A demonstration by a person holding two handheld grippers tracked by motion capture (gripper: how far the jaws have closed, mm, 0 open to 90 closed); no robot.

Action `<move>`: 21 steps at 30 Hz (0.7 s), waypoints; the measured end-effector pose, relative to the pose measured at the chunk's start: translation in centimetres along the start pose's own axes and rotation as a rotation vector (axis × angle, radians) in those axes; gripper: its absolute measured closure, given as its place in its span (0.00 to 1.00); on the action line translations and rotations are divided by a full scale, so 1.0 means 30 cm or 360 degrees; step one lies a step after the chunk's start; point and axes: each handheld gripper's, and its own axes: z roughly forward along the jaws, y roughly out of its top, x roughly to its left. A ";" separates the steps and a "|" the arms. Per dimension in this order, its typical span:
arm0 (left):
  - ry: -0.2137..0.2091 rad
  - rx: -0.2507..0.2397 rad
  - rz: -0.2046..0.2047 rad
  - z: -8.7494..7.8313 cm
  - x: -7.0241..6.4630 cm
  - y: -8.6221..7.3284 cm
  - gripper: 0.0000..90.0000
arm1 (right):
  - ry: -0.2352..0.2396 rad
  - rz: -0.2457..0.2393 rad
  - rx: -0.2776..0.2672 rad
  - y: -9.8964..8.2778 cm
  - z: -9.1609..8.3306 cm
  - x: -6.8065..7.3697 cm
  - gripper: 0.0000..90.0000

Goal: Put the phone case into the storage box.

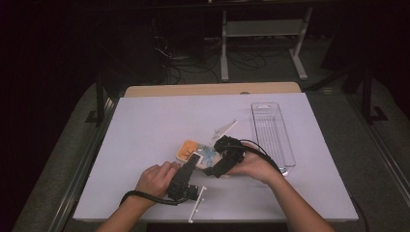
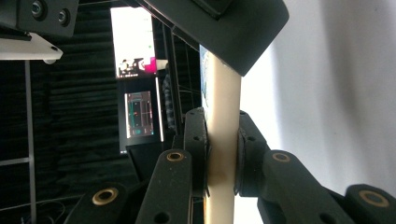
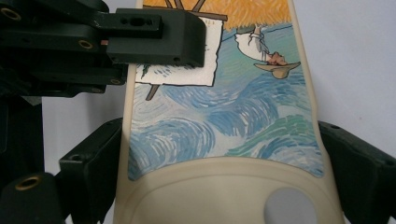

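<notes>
A cream phone case [image 1: 189, 149] printed with an orange and blue painting lies near the middle of the white table [image 1: 145, 125]. My left gripper [image 1: 195, 159] reaches it from the near left. In the left gripper view the phone case [image 2: 223, 107] stands edge-on, and the left gripper [image 2: 223, 149] is shut on it with both pads against its faces. My right gripper [image 1: 215, 169] comes from the right. In the right gripper view the phone case [image 3: 219, 126] sits across its width between the jaws of the right gripper [image 3: 219, 186], which press on its two side edges. The left gripper [image 3: 154, 37] covers the upper left corner.
A clear plastic tray [image 1: 273, 133] lies lengthwise at the right of the table. A white strip [image 1: 224, 129] rests just beyond the case. Another white plastic piece [image 1: 197, 205] lies by the front edge. Lit screens [image 2: 135, 107] stand in the dark background.
</notes>
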 end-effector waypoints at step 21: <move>-0.0014 0.0033 -0.0008 -0.003 0.010 -0.014 0.88 | 0.0049 -0.0013 -0.0047 -0.008 -0.024 -0.009 0.03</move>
